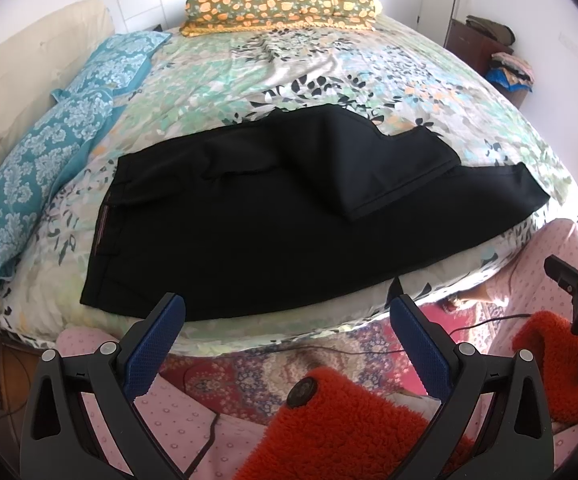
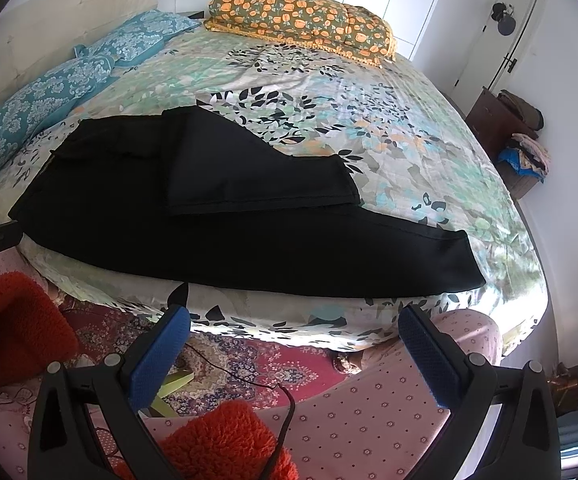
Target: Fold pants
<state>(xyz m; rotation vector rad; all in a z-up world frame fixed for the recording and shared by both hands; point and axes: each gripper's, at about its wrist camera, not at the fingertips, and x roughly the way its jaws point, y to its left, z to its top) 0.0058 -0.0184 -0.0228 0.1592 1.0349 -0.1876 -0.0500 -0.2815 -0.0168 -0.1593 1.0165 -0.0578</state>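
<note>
The black fabric pants (image 1: 273, 216) are lying along the near edge of the floral-quilted bed (image 1: 369, 64), one leg already doubled back, while the left gripper (image 1: 289, 344) and right gripper (image 2: 293, 350) are hanging spread and empty, leaving further folds.

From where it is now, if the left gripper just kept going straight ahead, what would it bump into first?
Most likely the black pants. The left gripper is open, holds nothing, and points at their near edge on the floral bedspread. If it runs low, the bed's side could come first; depth is unclear.
</note>
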